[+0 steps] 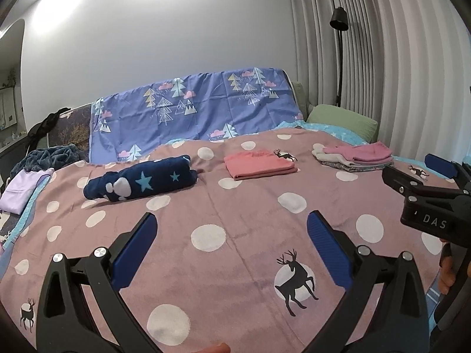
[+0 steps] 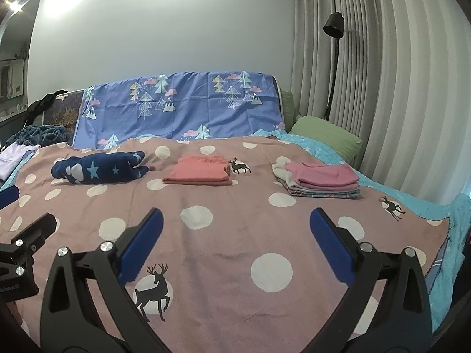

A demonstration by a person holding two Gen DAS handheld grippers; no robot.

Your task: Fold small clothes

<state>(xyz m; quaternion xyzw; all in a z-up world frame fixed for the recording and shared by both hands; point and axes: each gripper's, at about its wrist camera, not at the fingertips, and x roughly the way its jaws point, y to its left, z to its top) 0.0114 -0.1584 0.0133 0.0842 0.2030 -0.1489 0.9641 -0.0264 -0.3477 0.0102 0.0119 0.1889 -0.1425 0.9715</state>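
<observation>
A rolled navy garment with stars and white clouds [image 1: 141, 183] [image 2: 100, 170] lies at the far left of the pink dotted blanket [image 1: 235, 250] [image 2: 235, 235]. A folded salmon garment [image 1: 259, 164] [image 2: 200, 172] rests at the middle. A stack of folded clothes with a pink piece on top [image 1: 357, 156] [image 2: 321, 178] sits at the far right. My left gripper [image 1: 232, 232] hovers open over the near blanket, holding nothing. My right gripper [image 2: 237, 229] is open too, beside it, and shows at the right edge of the left wrist view [image 1: 418, 173].
A blue tree-print sheet [image 1: 194, 111] [image 2: 182, 106] drapes the headboard behind. A green pillow [image 1: 341, 119] [image 2: 326, 135] lies at the back right by the curtains and a black floor lamp [image 1: 338, 20] [image 2: 334, 26]. A lilac garment [image 1: 22, 191] and a dark blue throw [image 1: 44, 156] sit at the left edge.
</observation>
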